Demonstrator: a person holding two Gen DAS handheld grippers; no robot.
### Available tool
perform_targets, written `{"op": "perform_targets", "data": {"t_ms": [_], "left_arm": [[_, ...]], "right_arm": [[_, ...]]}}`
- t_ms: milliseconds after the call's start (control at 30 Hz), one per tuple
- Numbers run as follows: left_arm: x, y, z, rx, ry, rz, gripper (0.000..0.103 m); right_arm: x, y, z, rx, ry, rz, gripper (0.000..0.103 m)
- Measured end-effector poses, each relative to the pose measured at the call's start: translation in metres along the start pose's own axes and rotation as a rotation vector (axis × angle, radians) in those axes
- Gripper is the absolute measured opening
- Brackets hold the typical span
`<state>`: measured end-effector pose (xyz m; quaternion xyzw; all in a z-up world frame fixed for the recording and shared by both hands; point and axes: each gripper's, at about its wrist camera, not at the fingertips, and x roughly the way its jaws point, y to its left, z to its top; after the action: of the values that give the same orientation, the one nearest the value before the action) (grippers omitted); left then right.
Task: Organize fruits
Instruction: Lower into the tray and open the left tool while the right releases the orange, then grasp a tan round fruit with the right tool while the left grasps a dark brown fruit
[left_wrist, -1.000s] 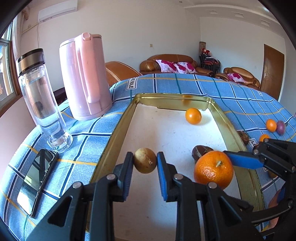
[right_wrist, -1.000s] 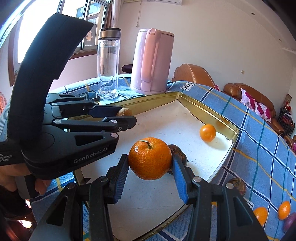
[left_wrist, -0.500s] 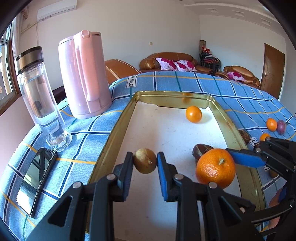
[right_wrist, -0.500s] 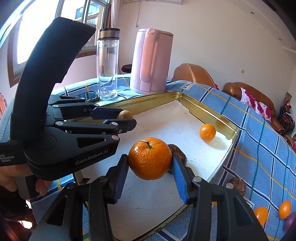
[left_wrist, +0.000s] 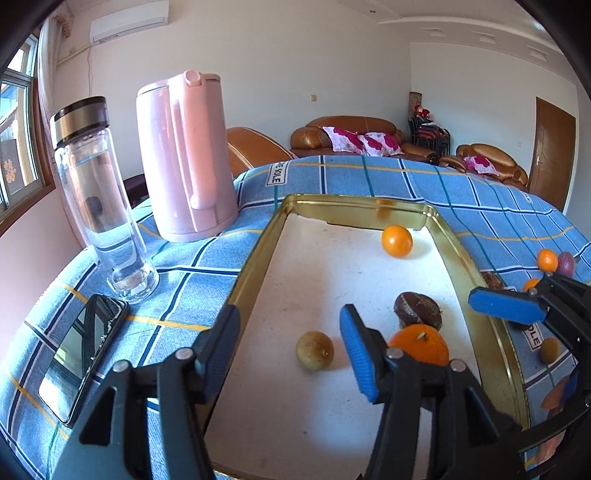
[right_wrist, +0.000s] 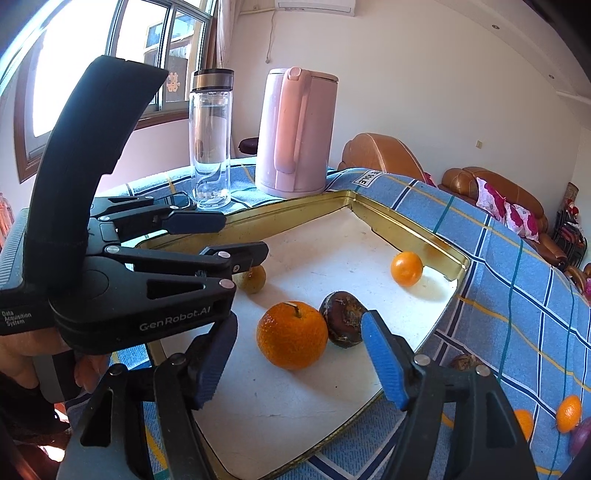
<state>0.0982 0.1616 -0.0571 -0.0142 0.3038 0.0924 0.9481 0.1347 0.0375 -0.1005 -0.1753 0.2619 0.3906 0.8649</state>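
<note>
released tangerine (right_wrist: 291, 339) in gold tray (right_wrist: 448, 245)

We see a gold-rimmed tray (left_wrist: 255, 258) with a white floor holding four fruits. A large orange mandarin (right_wrist: 291, 335) sits stem-up, touching a dark brown, wrinkled fruit (right_wrist: 343, 318) just behind it. A small yellowish-tan fruit (left_wrist: 314, 350) rests apart from them, nearer the tray's left wall. A small smooth orange (left_wrist: 396, 240) lies near the far corner. Outside the tray, on the blue checked cloth, we see more small oranges (right_wrist: 569, 408) and a purple fruit (left_wrist: 566, 263).
</note>
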Motion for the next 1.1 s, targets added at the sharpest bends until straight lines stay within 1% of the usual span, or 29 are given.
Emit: {"op": "perform_targets", "data": {"t_ms": [33, 67, 167, 233, 333, 400, 467, 533, 600, 667, 733, 800, 867, 900, 933, 967, 1000, 1033, 1100], "left_arm": [[-0.002, 0.003, 0.000, -0.014, -0.009, -0.006, 0.068], [-0.004, 0.005, -0.001, -0.025, -0.021, -0.009, 0.071], [-0.012, 0.006, -0.002, -0.032, -0.061, -0.006, 0.075], [-0.016, 0.004, -0.002, -0.024, -0.085, 0.009, 0.075], [-0.024, 0.000, -0.004, -0.013, -0.124, 0.038, 0.075], [-0.030, -0.003, -0.005, -0.018, -0.143, 0.051, 0.079], [-0.034, -0.007, -0.006, -0.026, -0.159, 0.053, 0.087], [-0.038, -0.013, -0.007, -0.025, -0.167, 0.047, 0.089], [-0.040, -0.020, -0.007, -0.013, -0.169, 0.032, 0.089], [-0.044, -0.030, -0.007, 0.003, -0.171, 0.017, 0.089], [-0.048, -0.040, -0.006, 0.018, -0.175, -0.001, 0.091], [-0.051, -0.051, -0.005, 0.035, -0.177, -0.018, 0.093], [-0.054, -0.063, -0.004, 0.055, -0.179, -0.036, 0.094], [-0.055, -0.069, -0.004, 0.064, -0.179, -0.045, 0.094], [-0.055, -0.075, -0.003, 0.073, -0.178, -0.054, 0.094], [-0.055, -0.081, -0.003, 0.082, -0.177, -0.062, 0.094], [-0.055, -0.087, -0.002, 0.091, -0.175, -0.072, 0.094], [-0.056, -0.093, -0.002, 0.100, -0.174, -0.082, 0.094], [-0.056, -0.106, -0.001, 0.123, -0.171, -0.100, 0.094]], "right_arm": [[-0.002, 0.000, 0.000, 0.002, -0.009, -0.003, 0.071], [-0.004, -0.001, -0.001, 0.005, -0.021, -0.007, 0.071], [-0.016, -0.008, -0.004, 0.037, -0.064, -0.032, 0.071], [-0.025, -0.018, -0.009, 0.065, -0.077, -0.054, 0.071], [-0.040, -0.037, -0.021, 0.099, -0.064, -0.110, 0.071], [-0.053, -0.055, -0.031, 0.141, -0.055, -0.145, 0.071], [-0.067, -0.073, -0.041, 0.195, -0.050, -0.168, 0.071], [-0.078, -0.084, -0.051, 0.227, -0.033, -0.185, 0.071], [-0.084, -0.088, -0.060, 0.231, -0.010, -0.198, 0.070], [-0.086, -0.090, -0.069, 0.232, 0.021, -0.199, 0.066], [-0.084, -0.092, -0.076, 0.242, 0.062, -0.179, 0.057], [-0.083, -0.095, -0.078, 0.255, 0.083, -0.170, 0.054], [-0.076, -0.096, -0.084, 0.240, 0.147, -0.167, 0.054], [-0.072, -0.095, -0.085, 0.235, 0.172, -0.155, 0.049], [-0.070, -0.095, -0.086, 0.233, 0.184, -0.146, 0.043], [-0.070, -0.094, -0.087, 0.229, 0.191, -0.148, 0.038], [-0.068, -0.094, -0.088, 0.221, 0.206, -0.150, 0.030], [-0.066, -0.093, -0.090, 0.214, 0.223, -0.148, 0.029], [-0.069, -0.095, -0.091, 0.216, 0.214, -0.147, 0.029]]}}
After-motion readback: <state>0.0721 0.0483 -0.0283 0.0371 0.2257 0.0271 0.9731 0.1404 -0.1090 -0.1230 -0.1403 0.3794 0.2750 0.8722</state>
